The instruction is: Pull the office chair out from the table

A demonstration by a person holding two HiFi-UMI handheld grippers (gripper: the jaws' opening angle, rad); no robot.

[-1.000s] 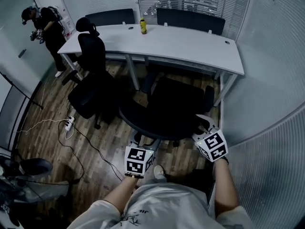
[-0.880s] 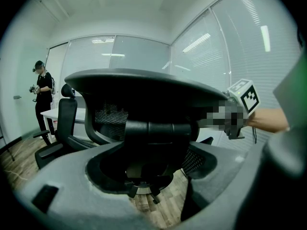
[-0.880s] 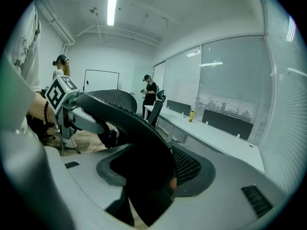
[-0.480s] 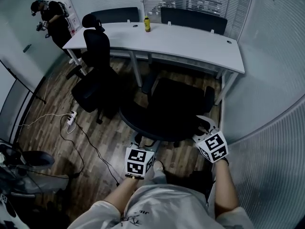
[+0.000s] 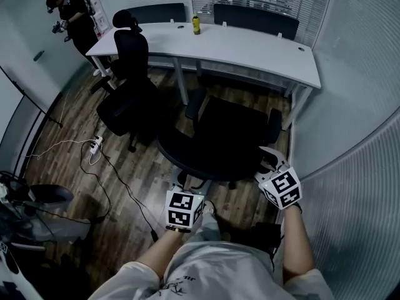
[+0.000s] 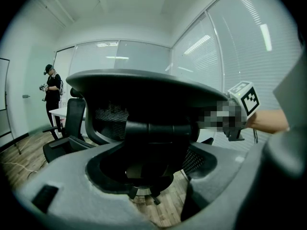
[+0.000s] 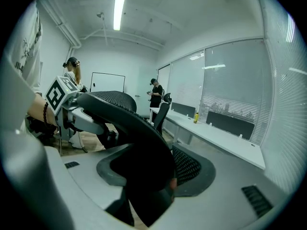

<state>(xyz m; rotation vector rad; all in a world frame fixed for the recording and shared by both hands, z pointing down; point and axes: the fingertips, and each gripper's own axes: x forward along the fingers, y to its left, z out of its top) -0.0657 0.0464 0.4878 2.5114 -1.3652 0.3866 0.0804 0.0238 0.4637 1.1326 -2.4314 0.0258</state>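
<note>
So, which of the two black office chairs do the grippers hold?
The near office chair, directly before the person: left gripper and right gripper both grip its backrest. The other chair, with a headrest, stands untouched beside the table.

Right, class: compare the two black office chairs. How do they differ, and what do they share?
The near chair is gripped at its backrest by the left gripper and right gripper; the far chair stands untouched. The near chair faces the table; the far chair has its back to it. The far chair carries a headrest; none shows on the near chair. Both are black.
</note>
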